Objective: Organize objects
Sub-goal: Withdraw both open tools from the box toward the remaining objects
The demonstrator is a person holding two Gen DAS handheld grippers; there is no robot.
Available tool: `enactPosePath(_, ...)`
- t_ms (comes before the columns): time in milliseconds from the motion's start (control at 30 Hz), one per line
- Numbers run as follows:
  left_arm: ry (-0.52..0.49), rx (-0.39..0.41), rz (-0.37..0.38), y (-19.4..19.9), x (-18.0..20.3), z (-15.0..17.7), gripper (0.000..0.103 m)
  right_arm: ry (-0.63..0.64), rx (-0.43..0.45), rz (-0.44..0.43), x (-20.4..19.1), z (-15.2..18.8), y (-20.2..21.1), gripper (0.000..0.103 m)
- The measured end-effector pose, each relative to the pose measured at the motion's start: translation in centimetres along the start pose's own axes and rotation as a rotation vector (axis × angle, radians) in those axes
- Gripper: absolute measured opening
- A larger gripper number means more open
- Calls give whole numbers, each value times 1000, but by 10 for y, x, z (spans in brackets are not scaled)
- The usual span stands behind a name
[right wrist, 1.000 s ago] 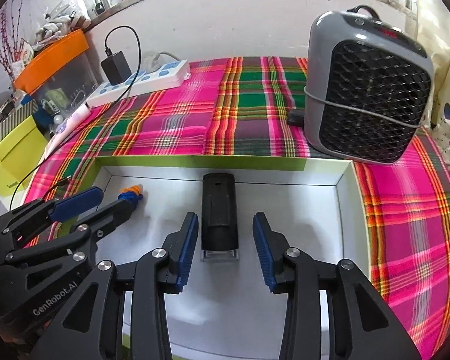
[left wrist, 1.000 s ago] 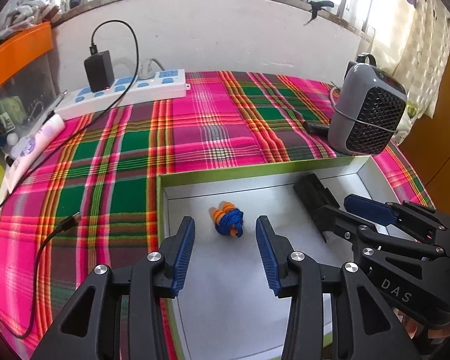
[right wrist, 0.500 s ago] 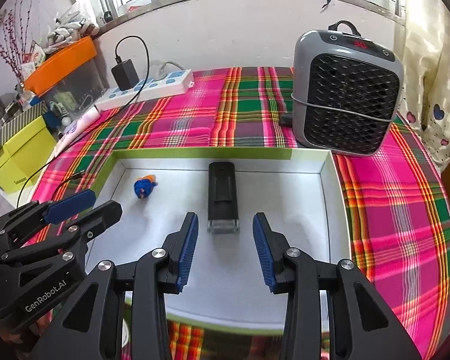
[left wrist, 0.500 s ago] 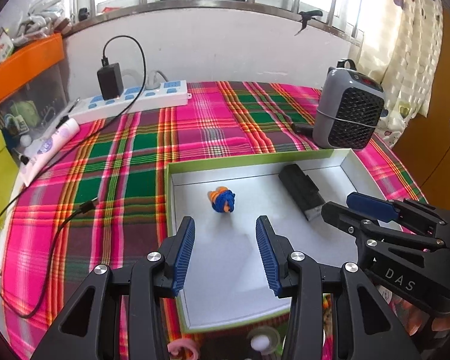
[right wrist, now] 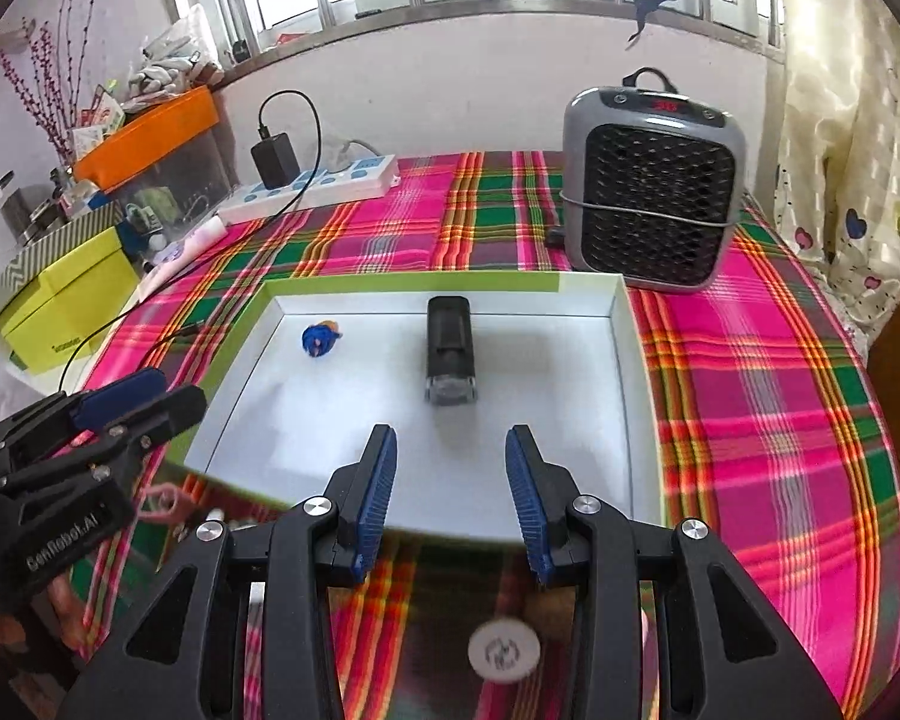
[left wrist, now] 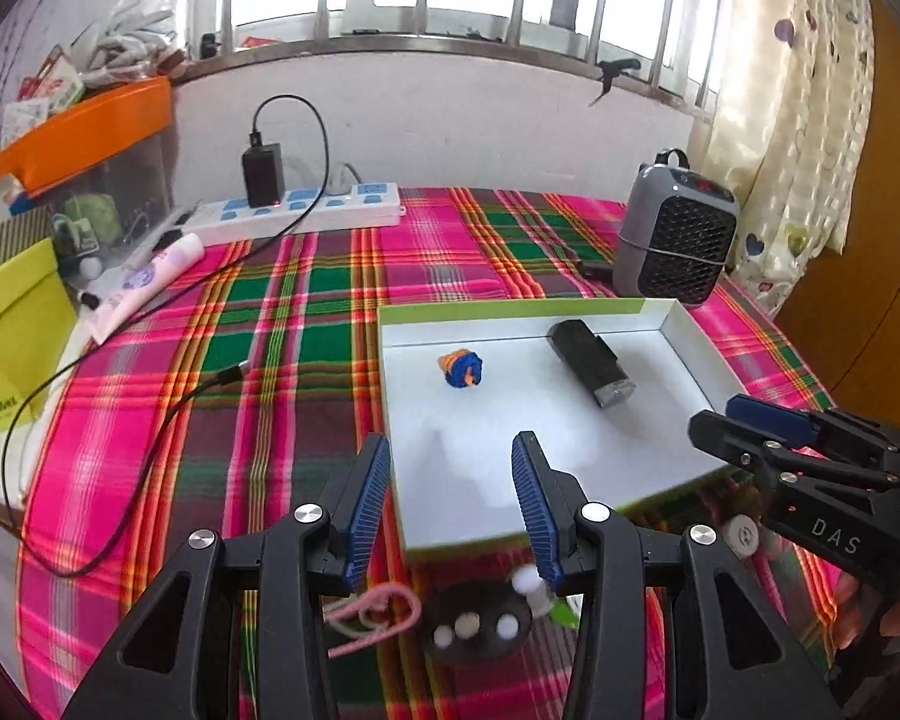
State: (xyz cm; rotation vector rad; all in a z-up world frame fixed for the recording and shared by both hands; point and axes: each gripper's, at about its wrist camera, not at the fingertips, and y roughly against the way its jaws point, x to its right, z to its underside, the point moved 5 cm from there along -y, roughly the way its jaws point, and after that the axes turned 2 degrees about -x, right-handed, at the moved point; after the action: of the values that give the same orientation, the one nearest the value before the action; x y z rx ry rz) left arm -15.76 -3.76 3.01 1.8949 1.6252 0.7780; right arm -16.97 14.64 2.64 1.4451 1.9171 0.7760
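Note:
A shallow white tray with a green rim (left wrist: 510, 307) (right wrist: 390, 283) lies on the plaid cloth. Inside it are a small blue and orange bundle (left wrist: 461, 367) (right wrist: 320, 339) and a black oblong device (left wrist: 591, 369) (right wrist: 448, 348), lying apart from each other. My left gripper (left wrist: 453, 450) (right wrist: 144, 396) hovers open over the tray's near left corner, holding nothing. My right gripper (right wrist: 450, 438) (left wrist: 750, 420) hovers open over the tray's near edge, in line with the black device, also holding nothing. Neither touches the tray.
In front of the tray lie a pink loop (left wrist: 378, 606), a black dish with white balls (left wrist: 477, 624) and a white round disc (right wrist: 503, 654). A grey heater (right wrist: 651, 186) stands behind the tray. A power strip (left wrist: 306, 213), black cable (left wrist: 168, 414), tube (left wrist: 144, 285) and yellow-green box (right wrist: 60, 312) sit on the left.
Both grippers have drawn back and risen away from the bundle and the black device. The tray's near edge and the small items in front of it have come into view.

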Motion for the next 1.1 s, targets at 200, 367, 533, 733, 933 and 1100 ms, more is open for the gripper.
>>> enactPosePath(200,-11,18,-13,16,-6,17,41,8,27,-5,1,15,18,39)
enactPosePath(367,3,9,-5,24,-12,34,41,5,35,-12,5,31,29,39)
enactPosePath(533,4,22,29,33,-13,46,41,24,50,-7,11,46,38,39)
enactPosePath(733,-3,24,43,38,-18,62,41,4,68,-14,21,58,47,39)
enactPosePath(933,17,-3,34,31,-27,72,41,-13,56,-11,31,68,47,39)
enactPosePath(1100,-15,2,13,27,-30,67,41,-31,58,-6,42,74,50,39)
